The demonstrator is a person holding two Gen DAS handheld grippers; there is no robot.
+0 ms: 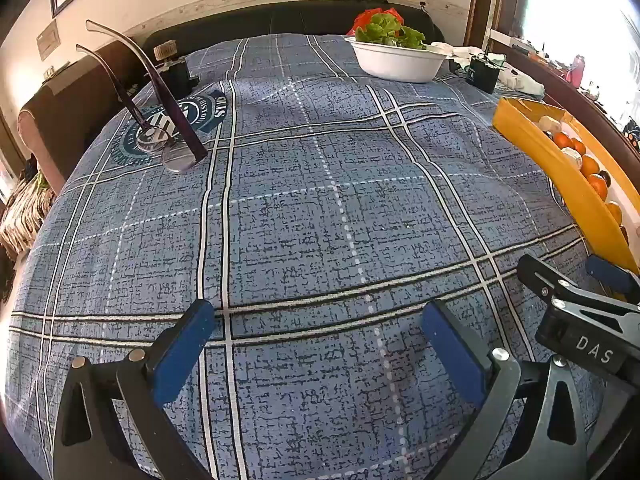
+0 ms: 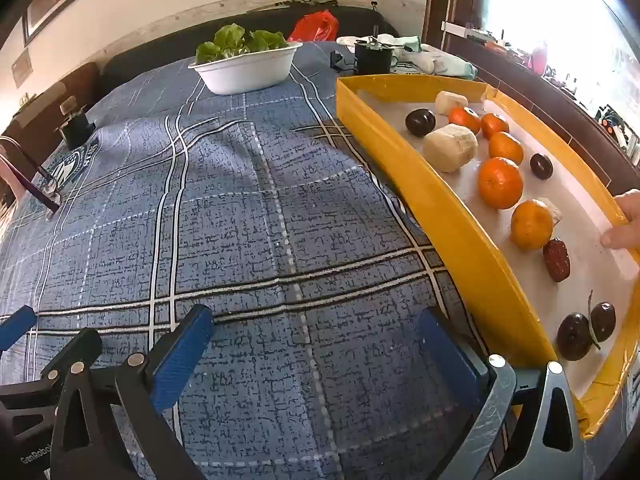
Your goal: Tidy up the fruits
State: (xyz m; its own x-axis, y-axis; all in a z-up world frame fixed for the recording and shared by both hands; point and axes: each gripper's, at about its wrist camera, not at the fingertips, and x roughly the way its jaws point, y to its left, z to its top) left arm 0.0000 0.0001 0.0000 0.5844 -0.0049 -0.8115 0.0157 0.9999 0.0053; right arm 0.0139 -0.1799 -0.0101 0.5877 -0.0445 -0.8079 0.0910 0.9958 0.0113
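Observation:
A yellow tray (image 2: pixel 452 224) with a white floor lies on the right of the blue plaid cloth. In it are several oranges (image 2: pixel 500 182), dark round plums (image 2: pixel 420 122), pale peeled chunks (image 2: pixel 450 148) and a dark red piece (image 2: pixel 557 260). My right gripper (image 2: pixel 316 318) hovers open over bare cloth just left of the tray, nothing between its blue pads. My left gripper (image 1: pixel 317 312) is open too, empty, over the cloth further left. In the left wrist view the tray (image 1: pixel 560 184) shows at the right edge, with the right gripper (image 1: pixel 560 268) beside it.
A person's fingers (image 2: pixel 624 232) rest on the tray's far rim. A white bowl of lettuce (image 2: pixel 248 72) stands at the back, with a red bag (image 2: pixel 316 26) and a black pot (image 2: pixel 372 58) near it. Folded-out glasses (image 1: pixel 172 148) lie on the left.

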